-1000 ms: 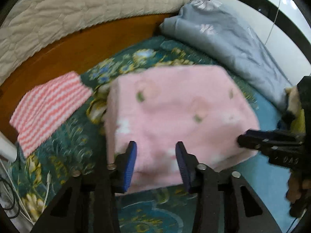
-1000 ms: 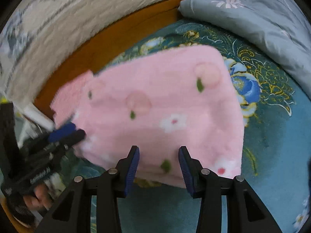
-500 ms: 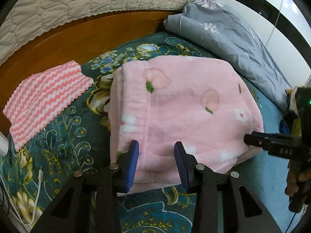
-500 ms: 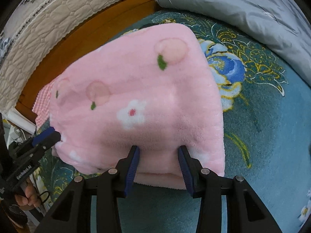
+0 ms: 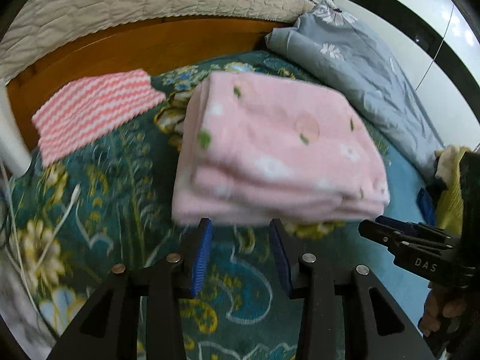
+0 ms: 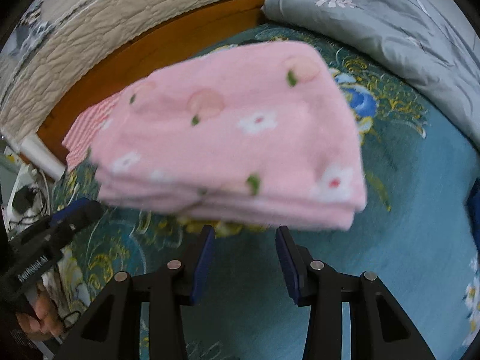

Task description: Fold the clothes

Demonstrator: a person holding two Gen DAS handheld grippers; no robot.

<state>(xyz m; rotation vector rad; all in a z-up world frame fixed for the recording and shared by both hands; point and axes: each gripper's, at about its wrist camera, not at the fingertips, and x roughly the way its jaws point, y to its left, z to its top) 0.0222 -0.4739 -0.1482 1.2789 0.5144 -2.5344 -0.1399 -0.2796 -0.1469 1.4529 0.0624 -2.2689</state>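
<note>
A pink fleece garment (image 5: pixel 279 150) (image 6: pixel 234 138) with peach and flower prints lies folded in a thick stack on the teal floral bedspread (image 5: pixel 120 180) (image 6: pixel 420 210). My left gripper (image 5: pixel 240 228) stands open just short of the stack's near edge, with nothing between its blue pads. My right gripper (image 6: pixel 245 234) is open too, its tips just clear of the near edge further right. Each gripper shows in the other's view: the right gripper (image 5: pixel 378 225) at the right, the left gripper (image 6: pixel 72 213) at the lower left, each held by a hand.
A folded pink-and-white striped cloth (image 5: pixel 93 111) (image 6: pixel 87 126) lies left of the stack by the wooden bed frame (image 5: pixel 150 51). A grey flowered duvet (image 5: pixel 360 66) (image 6: pixel 390 15) is bunched at the back right. White cables (image 5: pixel 18 240) trail at the left edge, and a yellow cloth (image 5: pixel 453 186) sits far right.
Both grippers have drawn back from the pink stack. Its near edge lay between each pair of fingers half a second ago and now lies just beyond the tips.
</note>
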